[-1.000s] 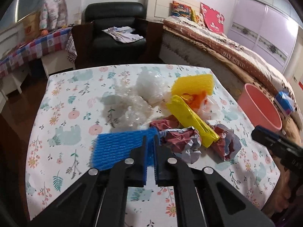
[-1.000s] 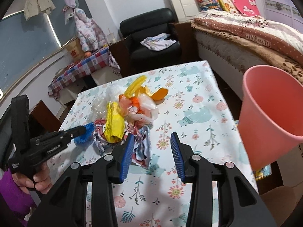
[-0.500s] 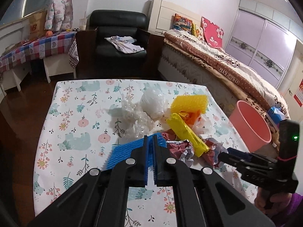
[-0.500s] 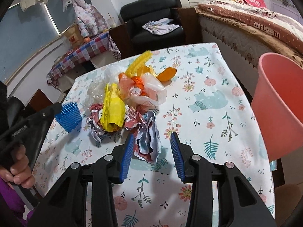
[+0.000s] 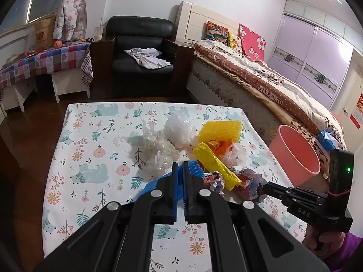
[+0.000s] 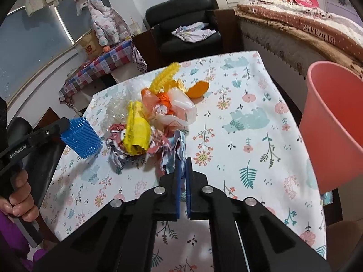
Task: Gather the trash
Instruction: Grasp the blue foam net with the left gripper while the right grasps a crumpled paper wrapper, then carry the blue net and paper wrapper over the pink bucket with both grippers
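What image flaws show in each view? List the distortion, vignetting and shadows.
Left wrist view: fisheye bends the purple wardrobe doors, dark vignette fills the corners, focus is sharp. Right wrist view: same barrel curve on the window frame; the blue foam fruit net, lifted off the floral tablecloth, casts a soft shadow below it; no glare.

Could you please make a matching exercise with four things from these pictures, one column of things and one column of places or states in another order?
Things:
1. blue foam net
2. crumpled paper
3. pink bin
4. yellow foam net

Places or states:
A. beside the table's edge
B. lying on the table
C. pinched by the right gripper
D. held up by the left gripper

Pairs: 1-D, 2-C, 3-A, 4-B
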